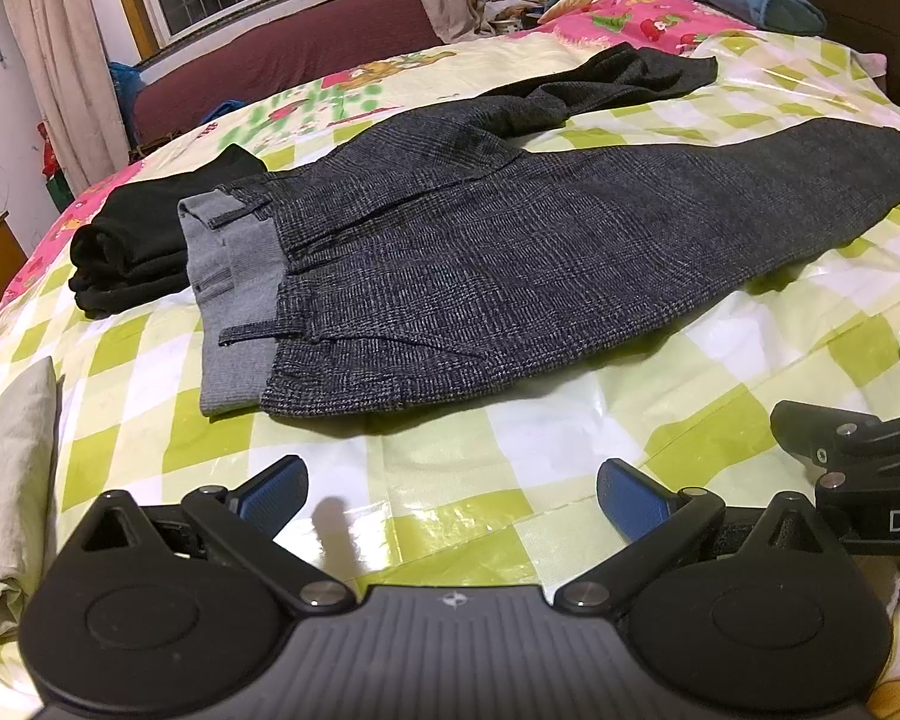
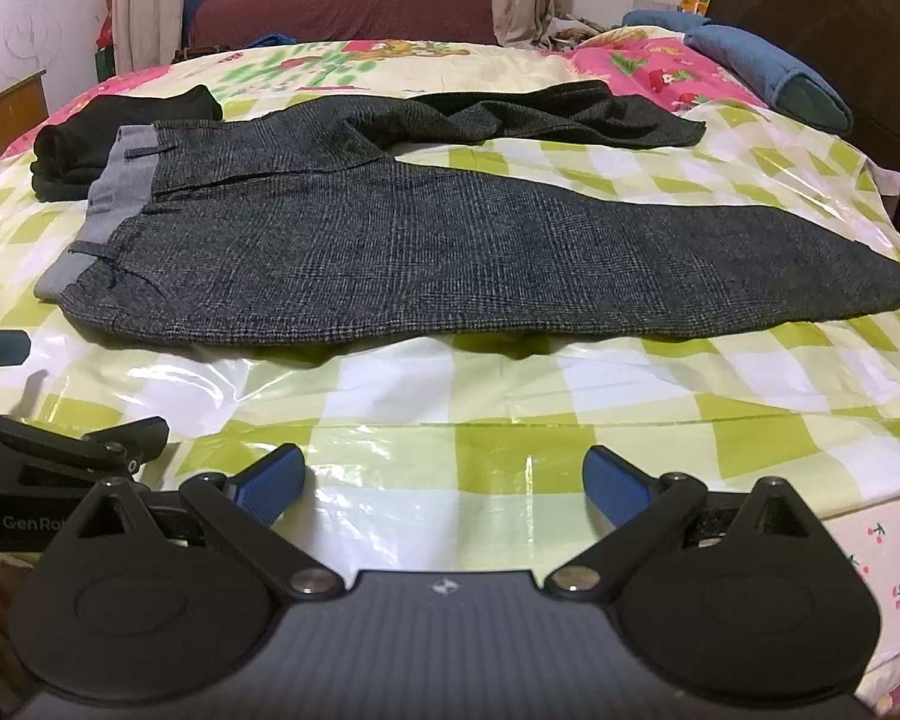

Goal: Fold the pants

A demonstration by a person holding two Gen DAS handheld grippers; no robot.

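Honestly, with my left gripper [image 1: 450,498] and right gripper [image 2: 444,483] both wide open and empty, I could snag the slick plastic sheet [image 2: 450,396] along with the pants [image 2: 390,240].

The left gripper [image 1: 450,495] is built of black linkage arms on round black housings, joined by silver pivot screws, with ribbed blue fingertips [image 1: 633,507]. Behind the jaws a grey ribbed body bears a small star emblem. The right gripper [image 2: 444,483] is made alike.
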